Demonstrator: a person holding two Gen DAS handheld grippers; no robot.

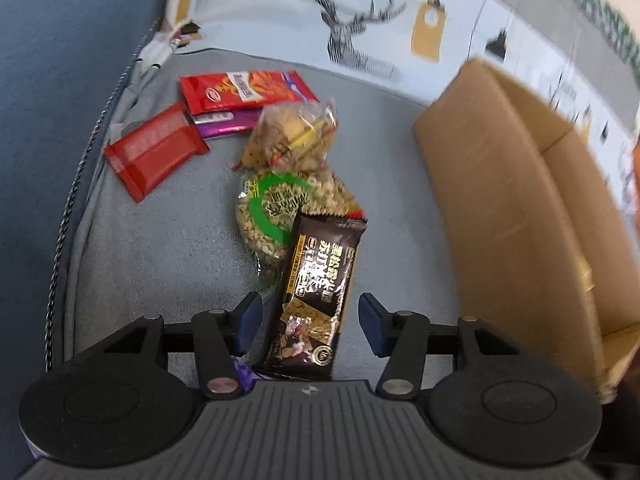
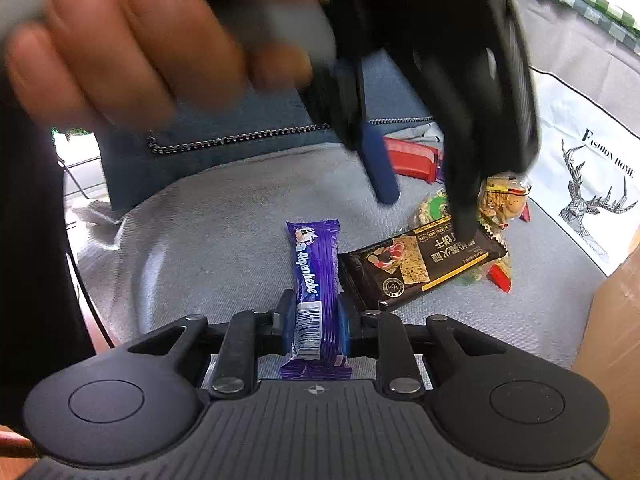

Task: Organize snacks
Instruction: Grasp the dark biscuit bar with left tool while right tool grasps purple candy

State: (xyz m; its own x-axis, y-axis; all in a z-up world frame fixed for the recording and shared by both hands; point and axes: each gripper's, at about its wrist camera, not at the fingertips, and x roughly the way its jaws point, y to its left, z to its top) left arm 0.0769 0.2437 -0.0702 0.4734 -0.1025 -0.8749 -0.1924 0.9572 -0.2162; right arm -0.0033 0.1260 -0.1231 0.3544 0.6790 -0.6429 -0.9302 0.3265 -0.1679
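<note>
Right gripper (image 2: pixel 316 326) fingers clamp the purple candy bar (image 2: pixel 316 276); left gripper (image 1: pixel 310 322) fingers apart over the black cracker pack (image 1: pixel 316 292); cardboard box (image 1: pixel 520 216) beside.

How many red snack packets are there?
2. One shiny red packet lies at the far left of the pile; a red printed packet lies just behind it, over a purple one. More may hide under the bags.

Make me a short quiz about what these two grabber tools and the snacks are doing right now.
1. True or false: the right gripper is shut on the purple Alpenliebe pack.
2. The left gripper is open around which snack: A) black cracker pack, B) red wafer pack?
3. Fill in: beside the snacks stands an open cardboard ___.

Key: 1 true; 2 A; 3 box.
</note>
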